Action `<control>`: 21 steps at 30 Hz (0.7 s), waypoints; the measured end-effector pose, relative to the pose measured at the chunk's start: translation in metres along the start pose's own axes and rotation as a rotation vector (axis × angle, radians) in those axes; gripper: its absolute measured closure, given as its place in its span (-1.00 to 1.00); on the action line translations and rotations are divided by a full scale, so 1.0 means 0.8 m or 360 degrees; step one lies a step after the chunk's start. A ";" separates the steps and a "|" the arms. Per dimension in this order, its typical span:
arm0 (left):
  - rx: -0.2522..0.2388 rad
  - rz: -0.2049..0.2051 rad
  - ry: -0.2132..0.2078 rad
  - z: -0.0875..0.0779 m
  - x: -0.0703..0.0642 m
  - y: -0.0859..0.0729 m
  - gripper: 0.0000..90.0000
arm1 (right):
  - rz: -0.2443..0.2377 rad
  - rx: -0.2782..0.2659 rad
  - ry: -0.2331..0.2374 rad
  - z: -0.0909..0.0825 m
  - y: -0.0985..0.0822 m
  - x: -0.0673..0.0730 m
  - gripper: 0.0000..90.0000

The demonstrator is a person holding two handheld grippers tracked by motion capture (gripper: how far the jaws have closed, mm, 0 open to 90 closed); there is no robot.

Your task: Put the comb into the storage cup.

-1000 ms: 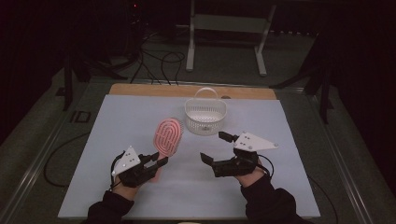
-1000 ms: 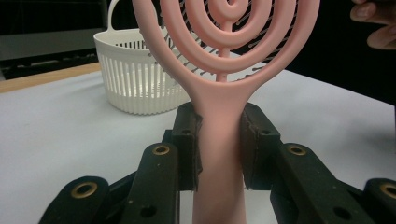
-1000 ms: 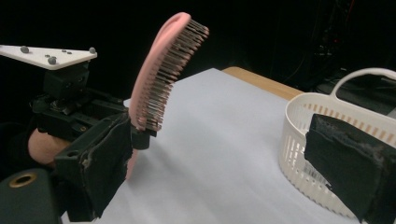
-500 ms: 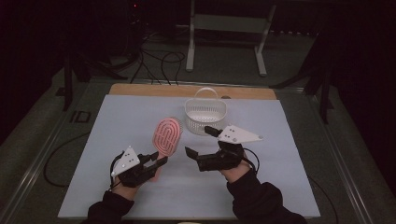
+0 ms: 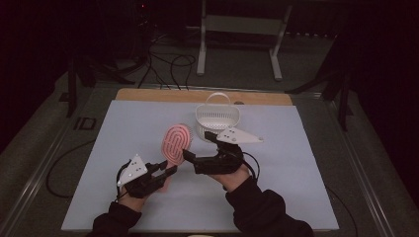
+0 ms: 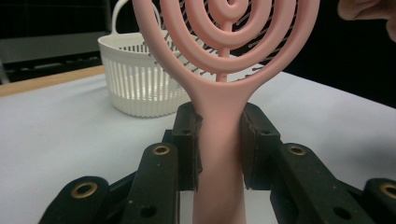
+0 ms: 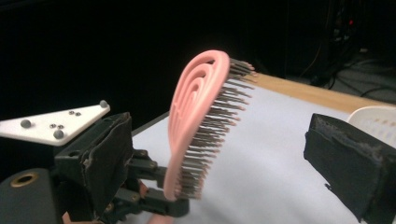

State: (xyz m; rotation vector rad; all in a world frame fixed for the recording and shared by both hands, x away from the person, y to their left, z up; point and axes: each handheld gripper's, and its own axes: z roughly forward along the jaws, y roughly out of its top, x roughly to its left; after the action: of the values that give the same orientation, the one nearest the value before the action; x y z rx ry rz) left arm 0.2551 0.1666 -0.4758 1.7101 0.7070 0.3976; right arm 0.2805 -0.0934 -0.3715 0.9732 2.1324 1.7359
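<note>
A pink hairbrush (image 5: 177, 140) with a looped oval head stands upright above the white mat. My left gripper (image 5: 165, 172) is shut on its handle (image 6: 219, 154), with both pads pressed against the sides. The right gripper (image 5: 197, 144) is open just right of the brush head, its jaws pointing left toward it. In the right gripper view the bristled head (image 7: 198, 126) stands between the two wide-apart pads (image 7: 350, 163) and touches neither. A white slotted basket (image 5: 217, 118) with a handle sits behind the brush.
The white mat (image 5: 306, 163) covers the table, with a wooden strip (image 5: 148, 95) along its far edge. Cables and a metal stand lie on the dark floor beyond. The basket (image 6: 140, 79) is close behind the brush in the left gripper view.
The right gripper has moved left across the mat, toward the brush head. The left gripper and the brush have stayed in place.
</note>
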 end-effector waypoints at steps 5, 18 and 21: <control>-0.0006 0.0001 0.0001 -0.001 0.000 0.000 0.58 | 0.0077 0.0010 0.0002 0.016 0.002 0.007 -0.78; -0.0008 0.0005 0.0004 -0.001 0.002 0.000 0.58 | 0.0326 0.0049 -0.0018 0.036 0.005 0.010 -0.55; -0.0008 0.0009 0.0008 -0.001 0.001 0.000 0.58 | 0.0387 0.0068 -0.0016 0.042 0.003 0.010 -0.42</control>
State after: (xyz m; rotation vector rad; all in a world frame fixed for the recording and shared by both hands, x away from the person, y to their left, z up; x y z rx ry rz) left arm 0.2554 0.1681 -0.4755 1.7072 0.7045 0.4075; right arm 0.2941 -0.0617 -0.3764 1.2976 2.1279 1.7915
